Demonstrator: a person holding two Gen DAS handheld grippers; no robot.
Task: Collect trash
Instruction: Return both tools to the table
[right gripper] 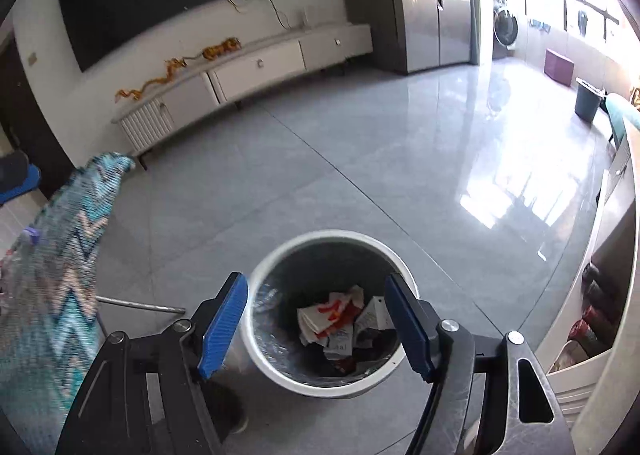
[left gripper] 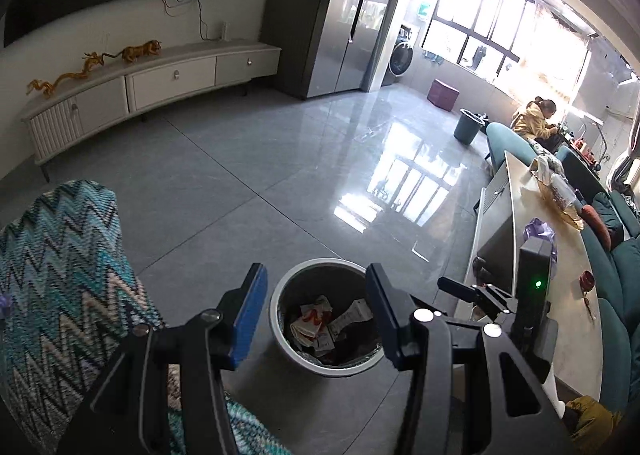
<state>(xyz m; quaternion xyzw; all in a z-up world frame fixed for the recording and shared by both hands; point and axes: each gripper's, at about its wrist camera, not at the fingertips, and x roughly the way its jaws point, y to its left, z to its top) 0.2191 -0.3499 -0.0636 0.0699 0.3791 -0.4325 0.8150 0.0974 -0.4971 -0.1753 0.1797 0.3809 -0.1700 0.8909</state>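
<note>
A round white-rimmed trash bin [left gripper: 280,335] [right gripper: 264,347] stands on the grey tiled floor, lined with a clear bag. Crumpled white and red paper wrappers [left gripper: 316,319] [right gripper: 336,315] lie inside it. My left gripper [left gripper: 318,319] hovers above the bin with its blue-padded jaws open and nothing between them. My right gripper [right gripper: 320,327] hangs over the same bin, jaws open and empty too. In the left wrist view the right gripper's black body [left gripper: 532,287] shows just to the right.
A zigzag-patterned teal fabric [left gripper: 68,295] [right gripper: 52,279] covers furniture at the left. A long low table [left gripper: 560,295] with items and a teal sofa [left gripper: 616,267] run along the right. A person [left gripper: 536,119] sits far right. A grey bucket [left gripper: 468,127] stands beyond on open floor.
</note>
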